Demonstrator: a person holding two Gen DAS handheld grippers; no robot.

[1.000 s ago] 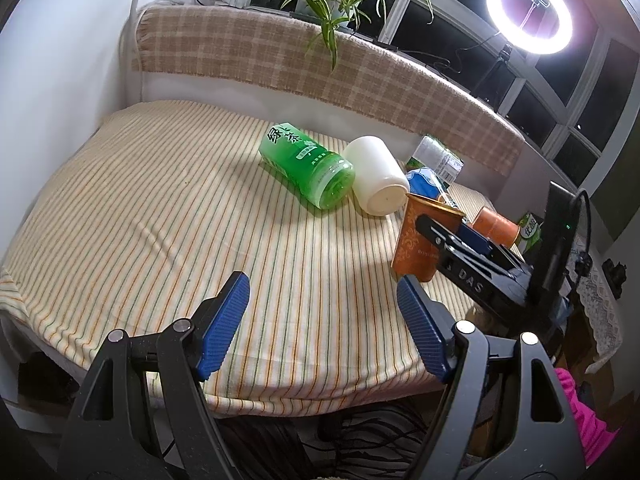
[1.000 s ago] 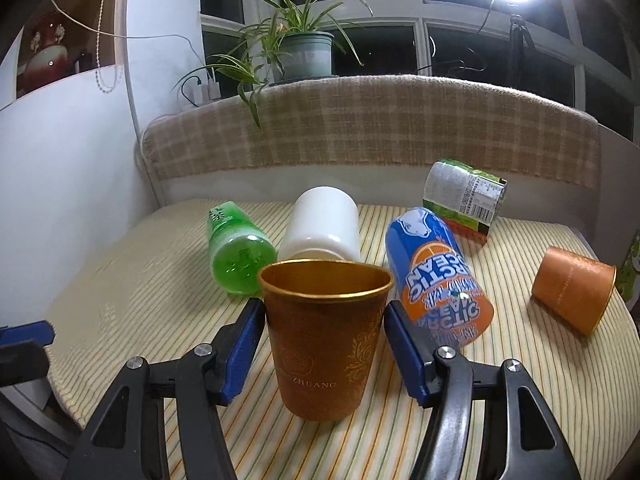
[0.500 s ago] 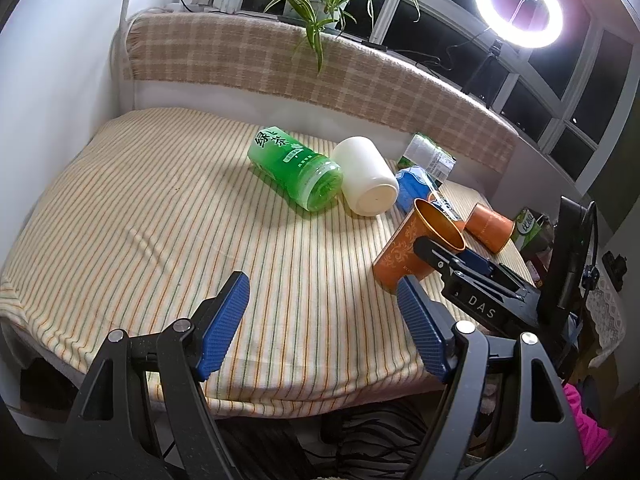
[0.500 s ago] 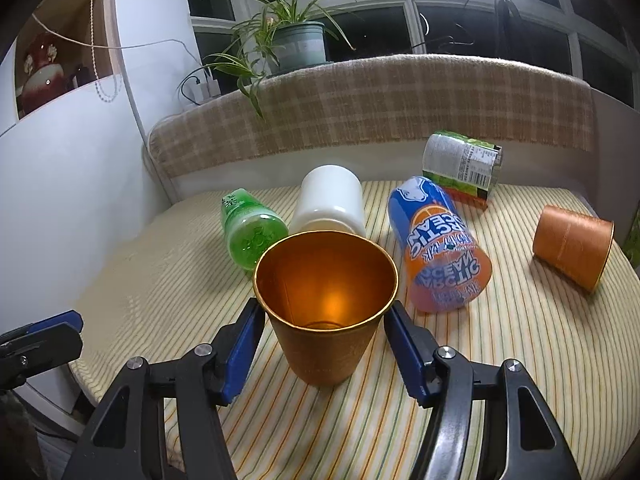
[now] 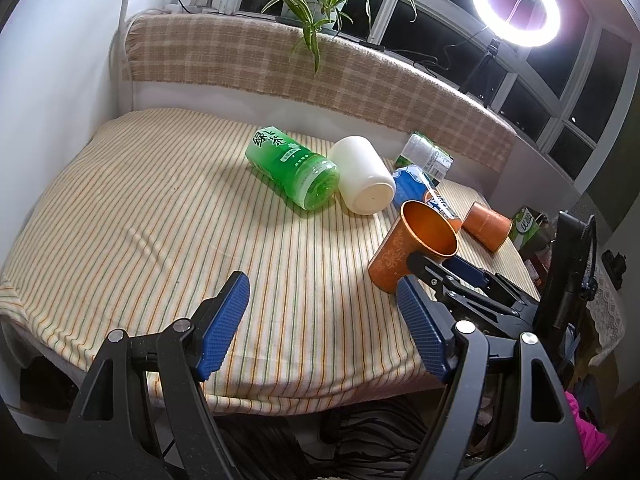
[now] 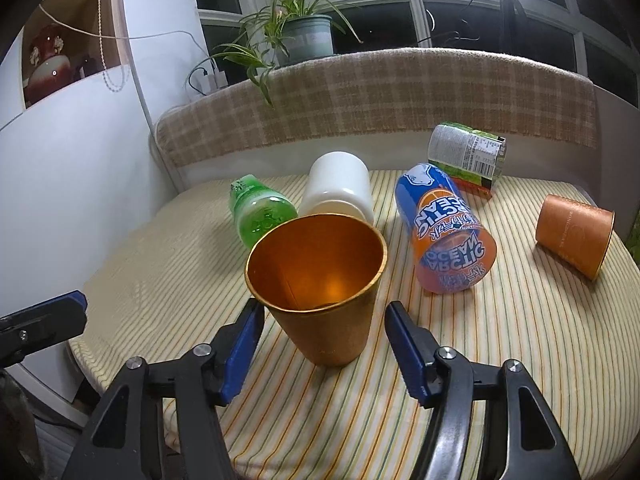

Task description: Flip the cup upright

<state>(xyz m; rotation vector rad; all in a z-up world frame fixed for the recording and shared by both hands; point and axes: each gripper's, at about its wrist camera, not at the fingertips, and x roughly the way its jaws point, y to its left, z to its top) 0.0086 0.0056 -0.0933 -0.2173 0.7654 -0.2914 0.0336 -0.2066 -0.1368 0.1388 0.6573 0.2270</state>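
Note:
An orange-gold paper cup stands mouth up on the striped cloth, between the blue pads of my right gripper. The jaws stand a little apart from the cup's sides, so the gripper is open. The cup also shows in the left wrist view, with the right gripper just behind it. My left gripper is open and empty over the front edge of the table. A second orange cup lies on its side at the right.
A green bottle, a white cup, a blue-orange can and a green can lie on their sides at the back. A checked backrest and a plant stand behind.
The right gripper's jaws have opened off the cup and drawn back and up. The cup now stands on the cloth on its own. The left gripper has barely moved.

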